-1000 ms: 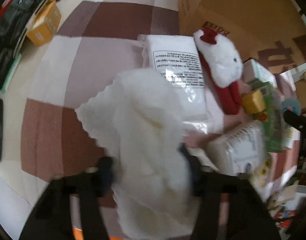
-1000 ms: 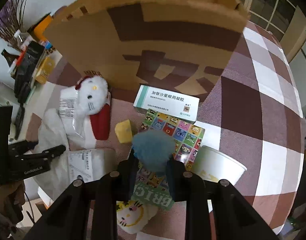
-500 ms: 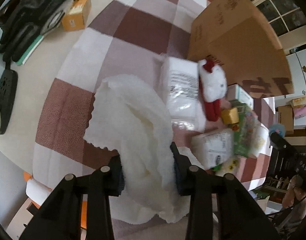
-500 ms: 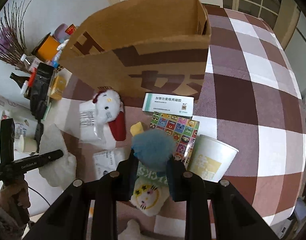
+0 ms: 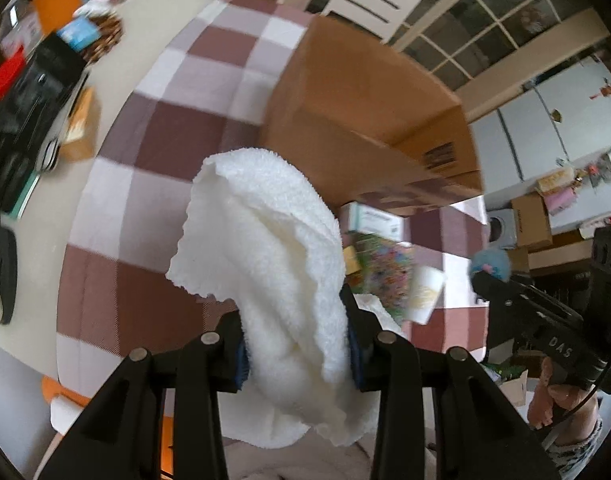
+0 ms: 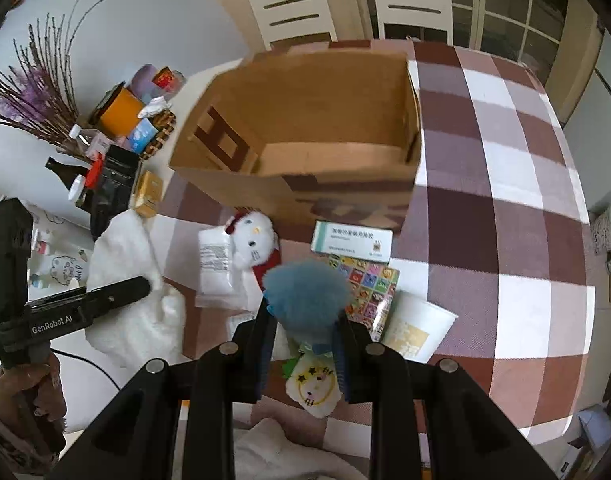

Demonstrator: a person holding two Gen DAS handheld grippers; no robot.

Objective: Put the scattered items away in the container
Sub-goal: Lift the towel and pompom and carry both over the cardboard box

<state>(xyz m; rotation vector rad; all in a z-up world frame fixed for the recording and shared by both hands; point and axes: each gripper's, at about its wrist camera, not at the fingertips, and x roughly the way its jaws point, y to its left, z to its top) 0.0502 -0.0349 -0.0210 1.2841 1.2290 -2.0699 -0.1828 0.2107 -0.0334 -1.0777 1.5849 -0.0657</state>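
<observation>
My left gripper (image 5: 295,336) is shut on a white fluffy towel (image 5: 273,264) and holds it in the air, left of the open cardboard box (image 5: 369,128). The towel also shows in the right wrist view (image 6: 133,280). My right gripper (image 6: 303,340) is shut on a blue fuzzy ball (image 6: 305,296), raised in front of the box (image 6: 305,136), whose inside looks bare. The ball also shows in the left wrist view (image 5: 490,262).
On the checked cloth before the box lie a white cat plush (image 6: 251,240), a white packet (image 6: 214,264), a medicine carton (image 6: 351,240), a colourful bricks pack (image 6: 369,288), a paper cup (image 6: 415,330) and a small yellow plush (image 6: 315,386). Bottles and boxes (image 6: 113,152) crowd the left.
Both grippers have risen with their loads. The left one lifted the towel off the table and swung toward the box. The right one now sees into the open box.
</observation>
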